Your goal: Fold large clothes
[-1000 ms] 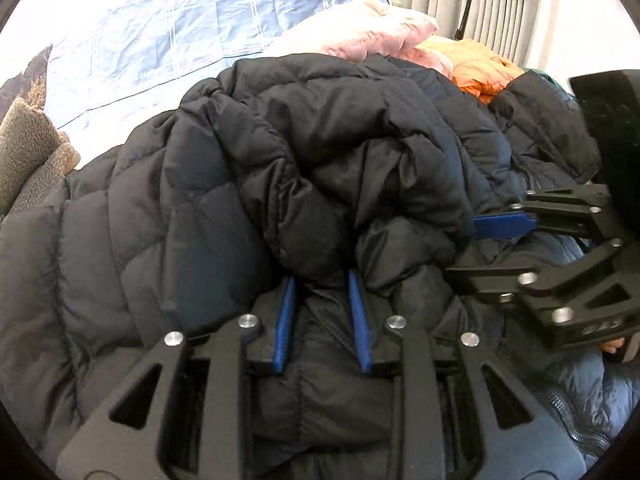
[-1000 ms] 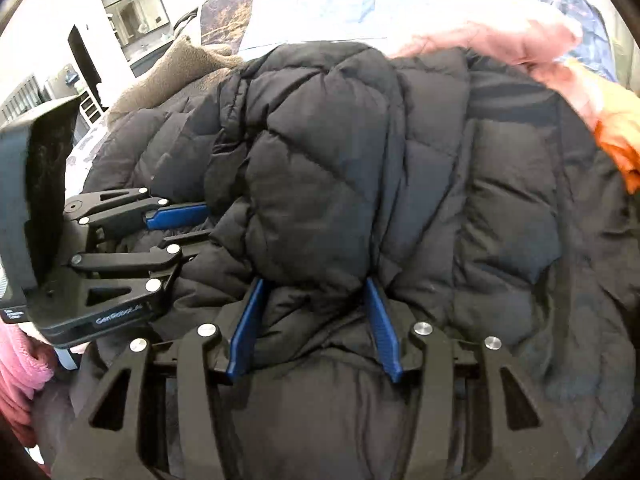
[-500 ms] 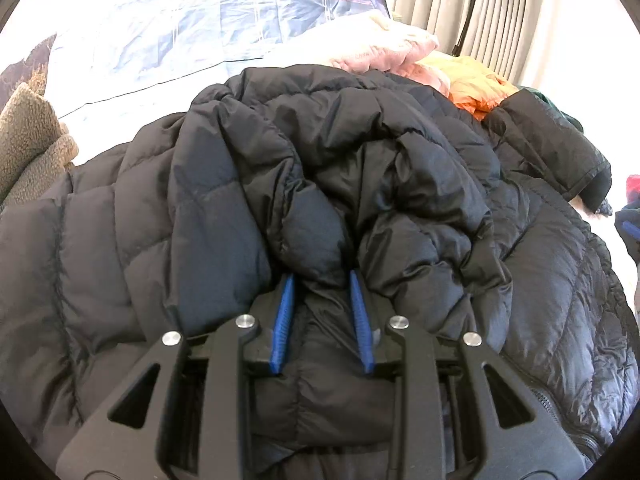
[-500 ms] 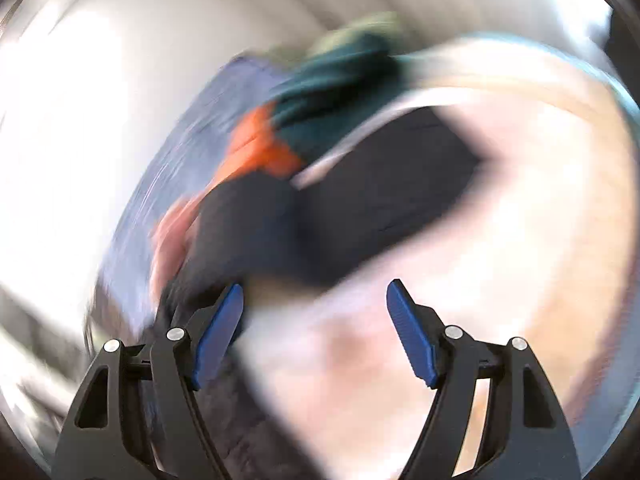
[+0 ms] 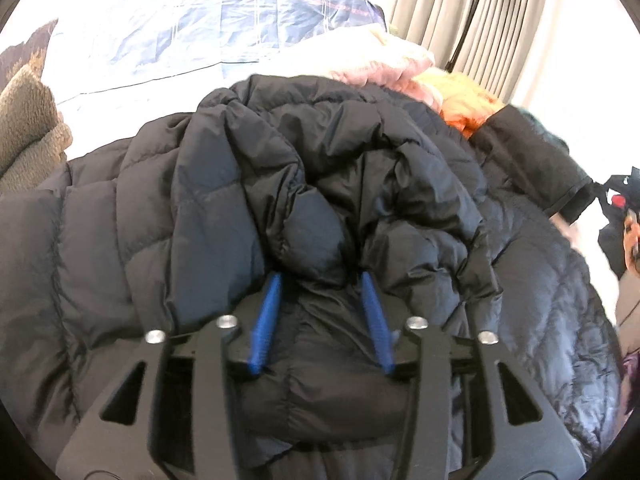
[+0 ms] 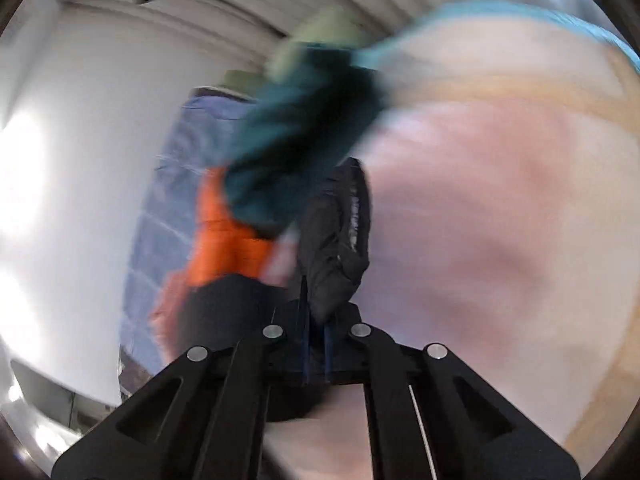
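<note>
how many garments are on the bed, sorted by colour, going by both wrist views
black: 1, the puffer jacket, its sleeve nipped in the right gripper
pink: 1, fluffy garment
orange: 1, jacket
teal: 1, garment
brown: 1, fleece
total: 5 garments
The left gripper has just been opening, with a fold of the jacket between its fingers.
</note>
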A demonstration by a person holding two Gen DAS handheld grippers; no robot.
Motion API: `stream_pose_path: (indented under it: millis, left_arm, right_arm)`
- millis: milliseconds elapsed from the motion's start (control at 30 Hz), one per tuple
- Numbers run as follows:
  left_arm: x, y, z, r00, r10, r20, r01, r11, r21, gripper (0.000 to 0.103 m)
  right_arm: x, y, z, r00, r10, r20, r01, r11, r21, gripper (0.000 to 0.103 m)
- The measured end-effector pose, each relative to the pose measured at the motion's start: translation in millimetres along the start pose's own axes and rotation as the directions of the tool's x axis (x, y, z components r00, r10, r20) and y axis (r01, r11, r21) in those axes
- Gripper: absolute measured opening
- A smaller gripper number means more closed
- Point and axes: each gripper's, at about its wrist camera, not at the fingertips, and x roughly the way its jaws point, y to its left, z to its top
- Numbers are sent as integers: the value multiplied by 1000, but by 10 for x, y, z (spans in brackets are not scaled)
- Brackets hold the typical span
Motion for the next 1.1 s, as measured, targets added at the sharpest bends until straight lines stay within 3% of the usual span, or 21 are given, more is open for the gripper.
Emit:
stream_pose_path:
  millis: [100,167,200,333,400,467,567,600,667,733,767,833,933,967,1000,1033,1067,1100]
  left_arm:
    - [-192,29,-15,998,-14,62,15,1000,-15,74]
    - [-385,40,-16,992,-27,120,28,1000,-9,83]
    - [-464,54,-9,990,-34,140,36,999,-9,83]
    - [-820,265,48,969,-88,232,112,989,-92,84]
    - [-984,469,65,950,-146,277,195,968,-158,84]
    - [-1143,723,63,918,-224,327,301,931,-208,84]
    - [-1258,1001,18,871,-314,377,422,872,-249,85]
    - [-1283,1112,-2,857,-334,393,456,847,-273,86]
    - [-1274,1196,-30,839,-360,408,496,814,-301,86]
    - [-1235,1225,-39,826,-394,404,530,788,-315,87]
    - [-1210,1212,-35,825,-406,393,536,783,-316,88]
    - [-1128,1128,-22,840,-416,347,522,793,-312,89]
    - [-954,982,-5,875,-408,262,477,821,-313,87]
    - [-878,916,-3,888,-398,229,455,833,-316,82]
    - [-804,874,8,896,-389,213,440,843,-311,70]
    - [-757,813,16,904,-382,192,424,856,-297,31]
    - [-723,789,13,916,-362,174,399,870,-291,13]
    - [-728,754,23,935,-315,165,351,894,-280,13]
  right_arm:
    - [-57,1066,-194,994,106,1,-103,967,-234,5]
    - [-68,1759,-475,983,183,-29,-180,902,-392,5]
    - [-76,2069,-658,975,215,-49,-213,858,-467,5]
    - [82,3097,-1752,921,304,-243,-384,607,-696,5]
    - [245,3319,-2374,882,290,-371,-471,505,-724,5]
    - [431,3353,-2849,865,246,-437,-501,464,-731,5]
    - [720,3234,-3384,861,141,-489,-499,424,-756,5]
    - [815,3159,-3527,848,104,-519,-511,416,-752,5]
    - [946,3045,-3764,816,46,-577,-541,414,-732,6]
    - [987,3008,-3926,797,6,-604,-557,395,-731,8]
    - [995,2994,-3994,792,-12,-610,-561,378,-736,9]
    - [950,2986,-4107,790,-29,-612,-566,349,-747,9]
    - [911,3017,-4183,788,-33,-614,-573,324,-753,9]
    - [901,3020,-4209,788,-36,-615,-576,310,-756,10]
    - [927,3028,-4221,786,-42,-616,-579,297,-759,11]
    - [934,3026,-4252,783,-54,-620,-583,283,-761,13]
    - [935,3011,-4279,789,-63,-611,-576,269,-772,25]
    - [961,3009,-4276,791,-65,-608,-575,262,-775,37]
